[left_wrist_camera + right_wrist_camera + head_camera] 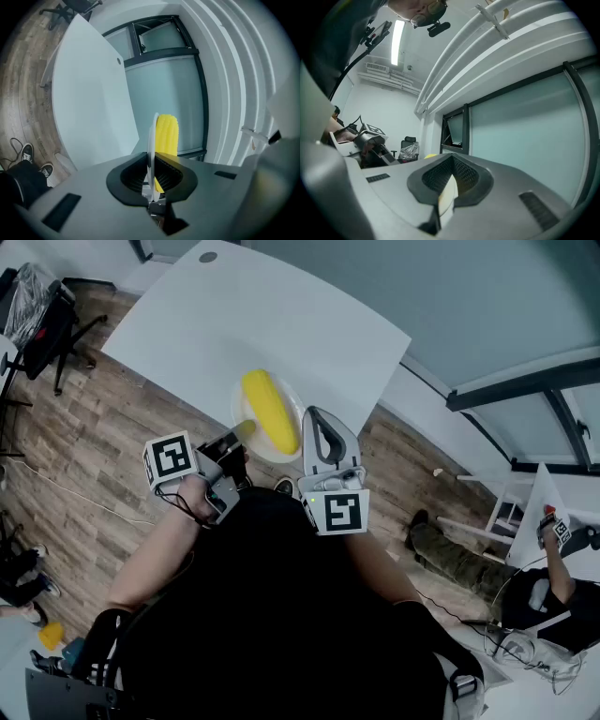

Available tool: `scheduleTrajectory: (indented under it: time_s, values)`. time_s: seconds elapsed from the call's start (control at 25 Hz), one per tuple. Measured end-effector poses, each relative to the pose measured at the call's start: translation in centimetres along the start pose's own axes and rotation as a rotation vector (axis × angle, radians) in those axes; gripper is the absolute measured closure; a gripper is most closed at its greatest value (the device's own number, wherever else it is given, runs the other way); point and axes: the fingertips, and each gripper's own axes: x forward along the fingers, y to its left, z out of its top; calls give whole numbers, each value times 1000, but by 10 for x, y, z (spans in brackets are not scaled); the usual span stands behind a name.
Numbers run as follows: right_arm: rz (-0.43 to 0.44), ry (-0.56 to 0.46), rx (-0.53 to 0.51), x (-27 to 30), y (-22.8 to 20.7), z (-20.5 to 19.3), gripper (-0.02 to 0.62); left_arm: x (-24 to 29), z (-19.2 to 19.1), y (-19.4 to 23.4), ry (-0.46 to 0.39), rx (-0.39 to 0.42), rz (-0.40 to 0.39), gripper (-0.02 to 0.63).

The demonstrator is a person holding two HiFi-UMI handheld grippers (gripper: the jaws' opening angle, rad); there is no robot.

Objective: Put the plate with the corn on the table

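While we grip both sides, plate (238, 418): carries corn (270, 411) above desk (187, 324) edge.
Left gripper (151, 176): fingers (133, 174) clamped on plate rim.
Right gripper (449, 180): fingers (466, 180) clamped on plate rim.

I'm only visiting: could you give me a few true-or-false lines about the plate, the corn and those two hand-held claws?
1. The left gripper and the right gripper both clamp the plate by its rim. True.
2. The corn lies on the plate. True.
3. The corn is green. False: it is yellow.
4. The table is dark wood. False: it is white; the floor is wood.
5. Nobody else is in the room. False: another person sits at the right.
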Motion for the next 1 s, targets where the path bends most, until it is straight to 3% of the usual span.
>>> scheduleTrajectory:
  time_s: [0.52,0.76,1.0]
  values:
    - [43,11,4,0,-16,-11,594,10,-5,9,-33,-14,9,572]
    - [64,71,-17,3,-25,-29,594,23,-3,26,-51,-69,20,571]
    - [41,117,14,43,-52,-48,594,61,41,51,-11,-79,30,571]
